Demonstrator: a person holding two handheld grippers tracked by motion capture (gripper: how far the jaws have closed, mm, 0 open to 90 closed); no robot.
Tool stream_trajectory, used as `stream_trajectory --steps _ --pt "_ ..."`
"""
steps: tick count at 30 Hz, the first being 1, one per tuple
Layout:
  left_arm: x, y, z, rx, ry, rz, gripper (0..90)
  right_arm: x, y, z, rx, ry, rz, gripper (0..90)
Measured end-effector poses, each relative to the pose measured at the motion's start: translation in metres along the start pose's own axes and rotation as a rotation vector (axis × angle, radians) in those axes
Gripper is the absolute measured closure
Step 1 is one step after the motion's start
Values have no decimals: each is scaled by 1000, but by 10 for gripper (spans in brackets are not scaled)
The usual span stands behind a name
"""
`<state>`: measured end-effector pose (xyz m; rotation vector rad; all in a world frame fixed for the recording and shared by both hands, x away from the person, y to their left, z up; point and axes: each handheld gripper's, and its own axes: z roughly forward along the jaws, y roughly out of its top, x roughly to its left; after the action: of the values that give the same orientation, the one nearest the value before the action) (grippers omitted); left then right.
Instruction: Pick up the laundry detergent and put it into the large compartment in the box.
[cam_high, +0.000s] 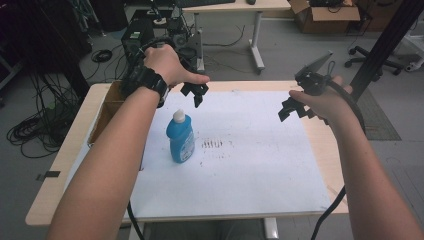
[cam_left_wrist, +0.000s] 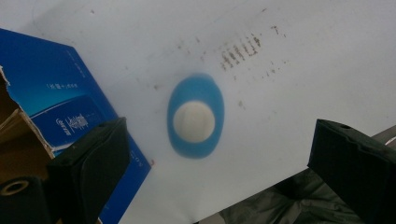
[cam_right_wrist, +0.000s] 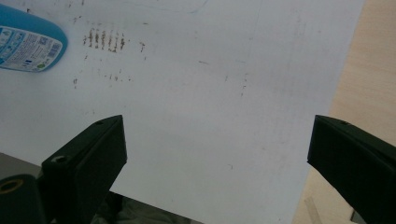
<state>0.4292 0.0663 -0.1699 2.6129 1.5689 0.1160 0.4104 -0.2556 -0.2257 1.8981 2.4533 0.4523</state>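
There is 1 blue bottle (cam_high: 180, 137) with a white cap, standing upright on 1 white sheet (cam_high: 250, 165) that covers most of 1 wooden table (cam_high: 55, 175). The bottle sits left of the sheet's middle, close to the person's left forearm. Just right of it lies 1 patch of short brown marks (cam_high: 212, 144).

Farther out, 2 grippers hang above the sheet, each in 1 hand. The left gripper (cam_high: 195, 93) hovers beyond and above the bottle, apart from it; the right gripper (cam_high: 295, 111) is held over the right part of the sheet, well apart from the bottle. The left wrist wears 1 black watch (cam_high: 152, 80). At the table's left edge stands 1 open cardboard box (cam_high: 107, 112).

The left gripper view looks straight down on the bottle's cap (cam_left_wrist: 194, 122), which lies between its 2 black jaws, spread wide and gripping nothing. It also reveals blue printed outer faces on the box (cam_left_wrist: 56, 93), which read as plain brown cardboard from above.

The right gripper view has its 2 jaws spread wide too, with bare sheet between them. It catches the bottle's printed label (cam_right_wrist: 28, 46) at the upper left, probably the lower body, though the crop makes that uncertain, and the sheet's right edge against bare wood (cam_right_wrist: 369, 70).
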Motion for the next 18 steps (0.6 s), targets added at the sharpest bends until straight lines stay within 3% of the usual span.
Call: stream_trajectory --steps 18 --pt "5 -4 32 57 11 -2 53 -4 -3 10 9 5 -4 50"
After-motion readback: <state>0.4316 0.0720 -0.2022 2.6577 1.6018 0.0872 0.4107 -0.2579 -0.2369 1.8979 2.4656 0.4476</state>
